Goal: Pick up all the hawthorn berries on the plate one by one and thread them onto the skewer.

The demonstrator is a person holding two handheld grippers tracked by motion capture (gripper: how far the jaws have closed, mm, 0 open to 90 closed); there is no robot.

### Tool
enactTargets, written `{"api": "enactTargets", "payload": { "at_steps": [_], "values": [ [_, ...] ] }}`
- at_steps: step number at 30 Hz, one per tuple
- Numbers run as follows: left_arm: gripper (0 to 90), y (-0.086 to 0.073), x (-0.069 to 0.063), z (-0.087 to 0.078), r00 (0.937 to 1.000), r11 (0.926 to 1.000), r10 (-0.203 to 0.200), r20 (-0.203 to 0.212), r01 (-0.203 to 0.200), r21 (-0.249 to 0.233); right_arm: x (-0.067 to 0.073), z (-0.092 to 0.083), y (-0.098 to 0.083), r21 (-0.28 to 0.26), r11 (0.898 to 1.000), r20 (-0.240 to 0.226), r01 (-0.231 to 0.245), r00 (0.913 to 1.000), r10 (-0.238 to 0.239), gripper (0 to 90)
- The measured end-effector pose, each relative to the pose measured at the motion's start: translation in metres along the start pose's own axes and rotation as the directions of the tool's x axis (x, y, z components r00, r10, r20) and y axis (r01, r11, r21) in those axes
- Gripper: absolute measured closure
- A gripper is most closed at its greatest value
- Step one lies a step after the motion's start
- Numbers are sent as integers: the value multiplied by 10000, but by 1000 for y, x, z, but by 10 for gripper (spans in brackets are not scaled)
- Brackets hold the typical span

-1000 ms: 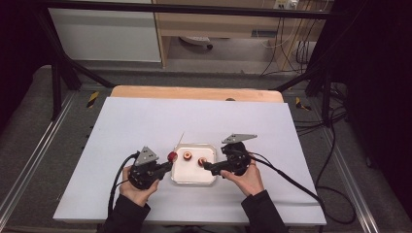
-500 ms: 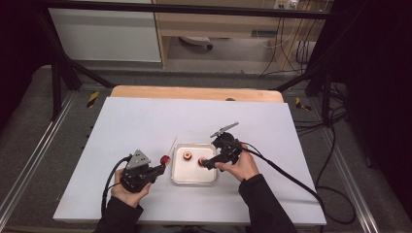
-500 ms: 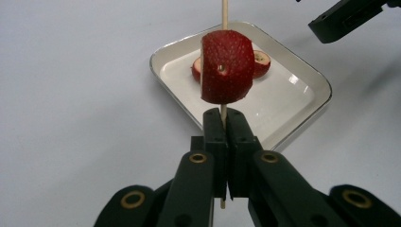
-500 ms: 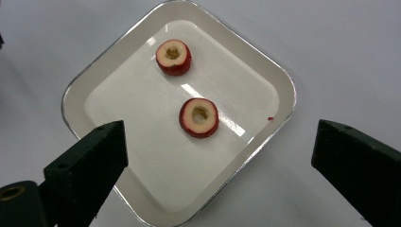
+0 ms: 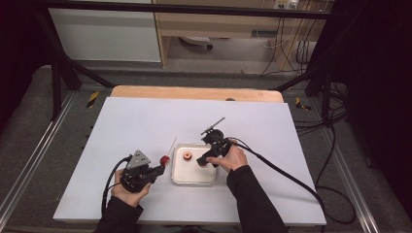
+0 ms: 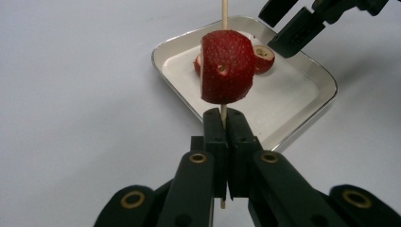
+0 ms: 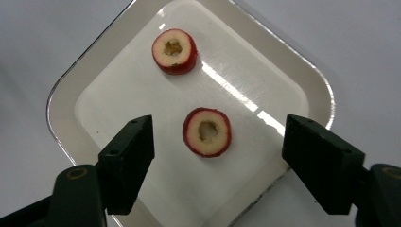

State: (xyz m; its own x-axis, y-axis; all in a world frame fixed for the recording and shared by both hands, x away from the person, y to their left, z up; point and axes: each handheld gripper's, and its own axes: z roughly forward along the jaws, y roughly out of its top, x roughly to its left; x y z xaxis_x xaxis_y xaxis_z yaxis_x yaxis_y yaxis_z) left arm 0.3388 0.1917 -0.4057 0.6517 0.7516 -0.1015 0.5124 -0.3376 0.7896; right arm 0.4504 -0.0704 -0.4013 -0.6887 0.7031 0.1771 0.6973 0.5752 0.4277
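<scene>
Right gripper (image 5: 201, 161) has moved over the tray (image 5: 194, 178), jaws closing.
It straddles a strawberry slice (image 7: 207, 132) untouched; left gripper (image 6: 223, 118) clamps the skewer (image 6: 224, 12) with a strawberry (image 6: 227, 66).

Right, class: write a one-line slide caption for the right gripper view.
Right gripper poised open over a strawberry slice in the white tray, a second slice beyond.

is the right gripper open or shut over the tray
Open. The right gripper has just been closing, but its pads stand apart on either side of a strawberry slice in the tray, not touching it.
</scene>
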Motion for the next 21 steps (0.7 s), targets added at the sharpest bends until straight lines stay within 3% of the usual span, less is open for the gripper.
{"api": "enactTargets", "payload": {
  "at_steps": [4, 13, 21],
  "values": [
    [886, 0, 0, 1, 10000, 10000, -13, 12, 13, 17, 2, 5, 2, 114, 9999, 106, 115, 9999, -116, 358],
    [886, 0, -1, 1, 10000, 10000, 29, 18, -29, 76, 0, 15, 5, 439, 9974, -12, -563, 9984, 564, 458],
    [886, 0, -1, 2, 10000, 10000, 40, 29, -40, 76, 0, 17, 4, 484, 9964, 102, -699, 9975, 695, 539]
  ]
}}
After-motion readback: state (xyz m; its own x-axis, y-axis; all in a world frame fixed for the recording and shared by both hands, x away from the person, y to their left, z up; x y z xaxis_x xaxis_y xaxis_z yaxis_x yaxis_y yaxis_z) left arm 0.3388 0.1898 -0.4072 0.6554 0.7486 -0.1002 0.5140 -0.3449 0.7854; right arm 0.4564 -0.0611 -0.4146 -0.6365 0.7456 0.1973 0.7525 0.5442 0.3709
